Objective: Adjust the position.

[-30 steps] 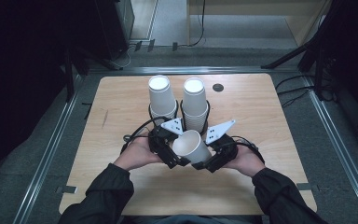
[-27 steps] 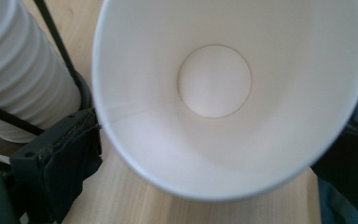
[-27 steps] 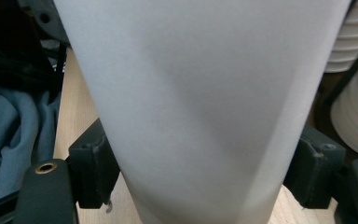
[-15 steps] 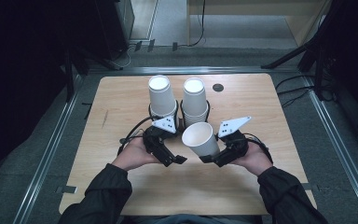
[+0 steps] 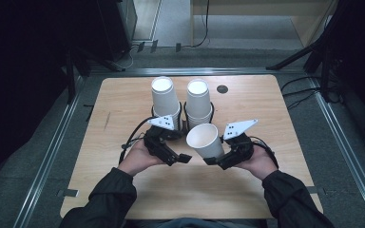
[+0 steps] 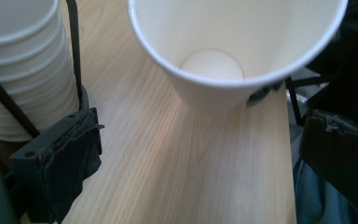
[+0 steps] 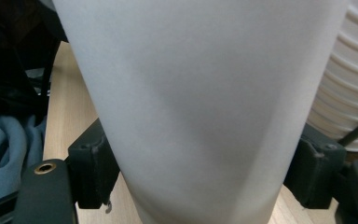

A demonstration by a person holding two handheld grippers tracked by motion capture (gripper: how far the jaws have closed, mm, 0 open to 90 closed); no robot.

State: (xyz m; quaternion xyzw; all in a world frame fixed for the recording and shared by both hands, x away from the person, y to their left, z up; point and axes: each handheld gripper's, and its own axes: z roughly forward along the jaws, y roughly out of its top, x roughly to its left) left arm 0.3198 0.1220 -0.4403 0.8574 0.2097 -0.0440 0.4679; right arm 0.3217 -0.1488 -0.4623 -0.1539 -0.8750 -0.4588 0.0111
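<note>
A single white paper cup (image 5: 203,140) hangs tilted above the table, mouth up and toward the left. My right gripper (image 5: 217,160) is shut on its lower wall; in the right gripper view the cup (image 7: 200,102) sits between both fingers (image 7: 91,169). My left gripper (image 5: 179,157) stands open just left of the cup, holding nothing. In the left gripper view my left gripper (image 6: 200,158) looks into the cup's mouth (image 6: 235,42), its jaws spread wide. Two stacks of white cups (image 5: 163,97) (image 5: 198,99) stand upside down in black wire holders behind the grippers.
The wooden table (image 5: 123,109) has a small dark round hole (image 5: 222,89) near its far edge. A cup stack (image 6: 18,70) is close on the left in the left gripper view. A metal rail (image 5: 52,152) frames the table; dark floor and cables lie beyond.
My left gripper has let go of the single cup and drawn back to the left. The right gripper has carried the cup a little right and up.
</note>
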